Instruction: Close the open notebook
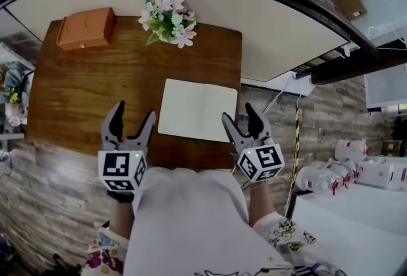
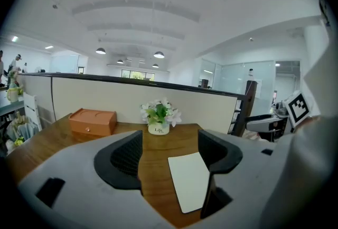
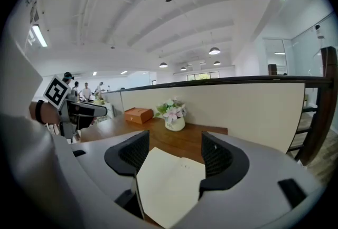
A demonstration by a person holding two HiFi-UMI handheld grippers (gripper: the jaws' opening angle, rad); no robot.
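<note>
Though unseen overhead, white vase (image 2: pixel 158 129) beyond notebook (image 2: pixel 191 180)

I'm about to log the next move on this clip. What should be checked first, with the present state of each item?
1. The notebook lies open and flat on the desk: ok.
2. Jaws of the left gripper apart, holding nothing: ok.
3. Jaws of the right gripper apart, holding nothing: ok.
4. Nothing lies on the pages: ok.
5. The flower pot and orange box stand apart from the notebook: ok.
6. A page edge raised enough to catch: cannot tell.
</note>
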